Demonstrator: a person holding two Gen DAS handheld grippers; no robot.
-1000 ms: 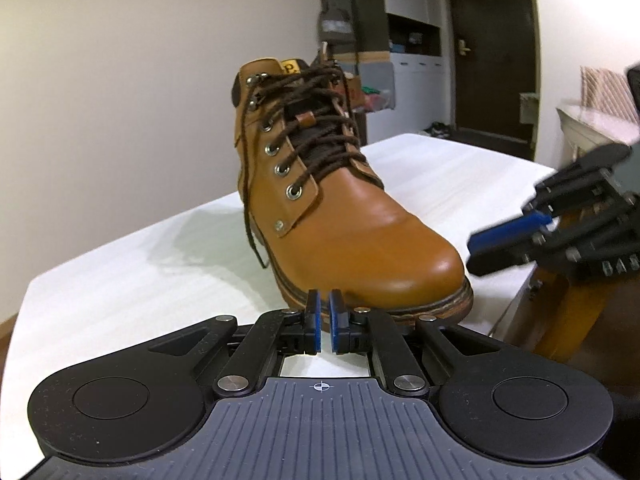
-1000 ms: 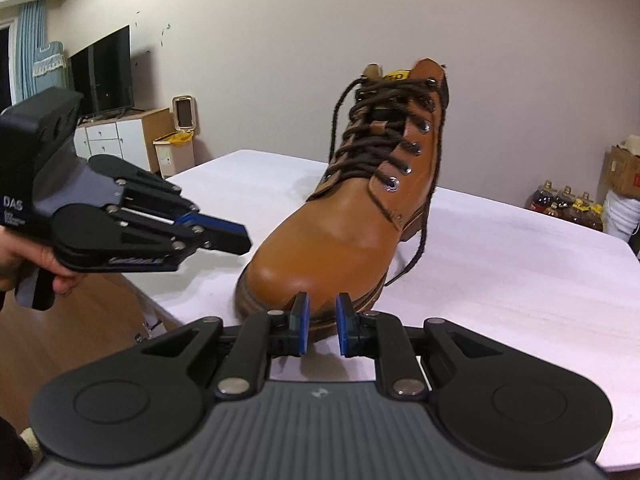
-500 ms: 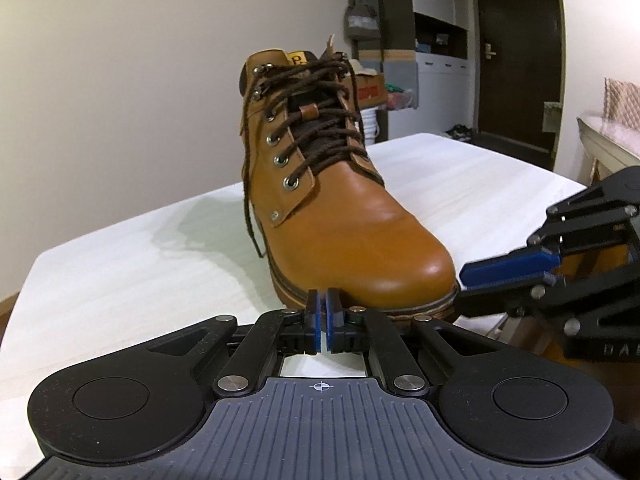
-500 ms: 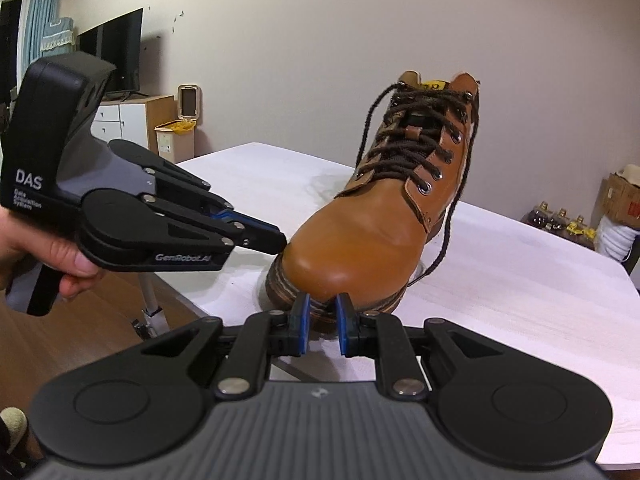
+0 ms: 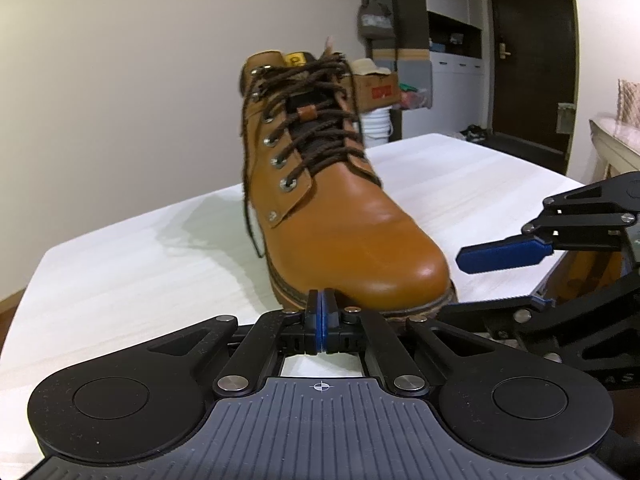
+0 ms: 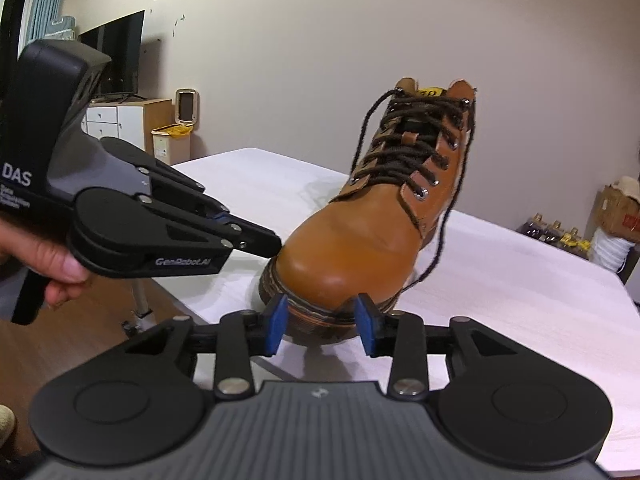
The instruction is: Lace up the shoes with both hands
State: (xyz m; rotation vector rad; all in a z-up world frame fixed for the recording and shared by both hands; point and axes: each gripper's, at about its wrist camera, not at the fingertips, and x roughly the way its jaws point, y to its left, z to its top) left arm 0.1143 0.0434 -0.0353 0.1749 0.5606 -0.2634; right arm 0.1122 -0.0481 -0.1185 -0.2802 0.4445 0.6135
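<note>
Boot stands on the table, toe toward you, long axis running away. Your left gripper sits pressed together at the toe; right gripper spread, probably just short of it. Loose lace ends hang beyond, along the boot's sides.

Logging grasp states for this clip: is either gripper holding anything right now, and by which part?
Nothing is held. The left gripper is shut on nothing; the right gripper is open in front of the boot toe, its fingers apart. The laces hang loose.
</note>
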